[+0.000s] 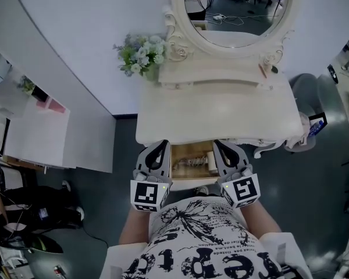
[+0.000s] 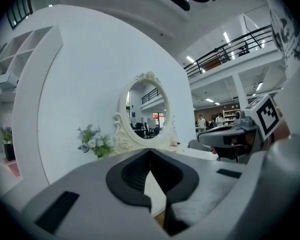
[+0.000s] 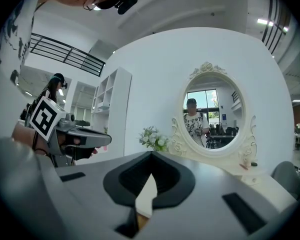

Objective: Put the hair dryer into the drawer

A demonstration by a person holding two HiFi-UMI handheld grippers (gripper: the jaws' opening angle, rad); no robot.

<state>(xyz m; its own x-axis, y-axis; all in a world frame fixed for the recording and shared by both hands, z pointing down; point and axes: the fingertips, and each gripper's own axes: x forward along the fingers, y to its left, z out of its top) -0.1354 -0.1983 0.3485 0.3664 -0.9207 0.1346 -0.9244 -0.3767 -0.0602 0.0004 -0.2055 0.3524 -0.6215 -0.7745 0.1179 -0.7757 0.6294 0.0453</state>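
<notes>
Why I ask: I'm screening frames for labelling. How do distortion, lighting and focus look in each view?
Head view: dim, bluish, the dressing table sharp, walls bowed by the lens. Left gripper view: heavy fisheye, black corners, the left gripper looming large and soft, mirror crisp. Right gripper view: same fisheye, the right gripper soft.

The head view looks steeply down on the dressing table (image 1: 215,106). Cameras on the left gripper (image 1: 158,147) and right gripper (image 1: 224,147) look nearly level toward its oval mirror (image 1: 232,7), which all views share.
</notes>
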